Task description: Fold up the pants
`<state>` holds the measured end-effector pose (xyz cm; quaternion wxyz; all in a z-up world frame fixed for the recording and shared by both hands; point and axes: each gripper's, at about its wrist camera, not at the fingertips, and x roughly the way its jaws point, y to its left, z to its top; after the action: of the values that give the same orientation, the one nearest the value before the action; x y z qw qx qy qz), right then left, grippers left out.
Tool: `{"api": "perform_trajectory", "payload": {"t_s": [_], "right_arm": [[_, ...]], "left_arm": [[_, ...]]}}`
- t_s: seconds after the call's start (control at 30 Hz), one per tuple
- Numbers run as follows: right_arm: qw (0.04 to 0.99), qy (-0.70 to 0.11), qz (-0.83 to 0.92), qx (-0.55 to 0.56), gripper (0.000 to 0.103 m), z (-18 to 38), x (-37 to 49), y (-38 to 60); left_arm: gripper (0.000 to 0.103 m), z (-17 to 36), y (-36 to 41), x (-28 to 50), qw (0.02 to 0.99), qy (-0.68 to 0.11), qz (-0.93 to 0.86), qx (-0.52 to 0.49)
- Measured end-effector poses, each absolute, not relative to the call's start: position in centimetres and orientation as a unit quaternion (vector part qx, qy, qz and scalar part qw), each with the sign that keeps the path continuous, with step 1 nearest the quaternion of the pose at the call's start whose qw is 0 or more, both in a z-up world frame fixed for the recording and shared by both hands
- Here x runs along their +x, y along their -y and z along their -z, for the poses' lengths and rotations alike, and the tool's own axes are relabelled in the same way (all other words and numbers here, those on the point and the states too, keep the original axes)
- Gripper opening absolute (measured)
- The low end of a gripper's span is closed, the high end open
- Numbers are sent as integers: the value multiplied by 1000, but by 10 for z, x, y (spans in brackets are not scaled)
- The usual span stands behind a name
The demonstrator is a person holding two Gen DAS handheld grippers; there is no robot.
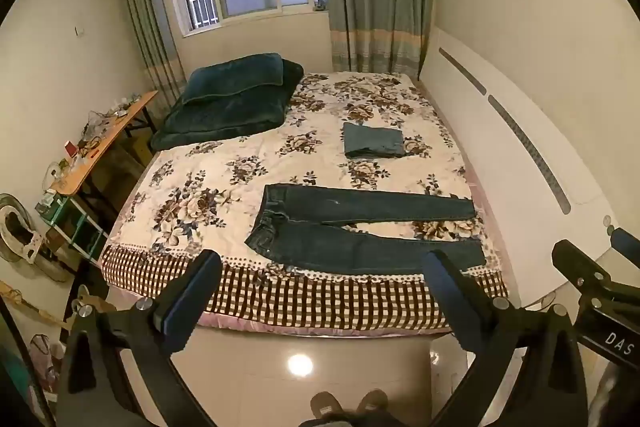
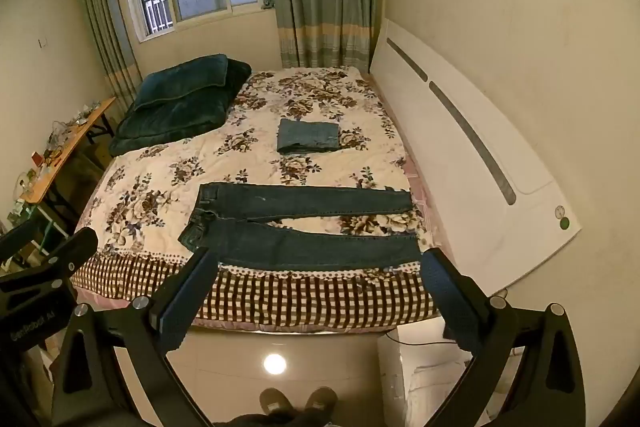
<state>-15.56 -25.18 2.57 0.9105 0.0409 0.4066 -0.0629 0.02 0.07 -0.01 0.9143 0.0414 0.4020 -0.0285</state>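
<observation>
The jeans (image 1: 360, 227) lie flat crosswise along the bed's (image 1: 224, 171) near edge, waistband left, legs right, both grippers (image 1: 320, 291) (image 2: 316, 291) spread wide, empty.

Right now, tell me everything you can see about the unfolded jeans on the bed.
The unfolded jeans are dark blue denim, spread flat near the front edge of the floral bedspread. The waistband lies to the left, slightly rumpled, and both legs run to the right, parted in a narrow V with bedspread showing between them. The cuffs end near the bed's right edge. A small pale mark shows on the far leg. Only the bedspread touches them; both open grippers are short of the bed.
</observation>
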Motion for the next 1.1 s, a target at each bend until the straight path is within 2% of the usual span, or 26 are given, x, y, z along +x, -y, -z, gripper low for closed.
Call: {"api": "perform_trajectory", "payload": {"t_s": [1.1], "right_arm": [[912,-405,52,34,103,-41,-149,234]], "left_arm": [[103,-14,8,8,918,-394,25,39]]}}
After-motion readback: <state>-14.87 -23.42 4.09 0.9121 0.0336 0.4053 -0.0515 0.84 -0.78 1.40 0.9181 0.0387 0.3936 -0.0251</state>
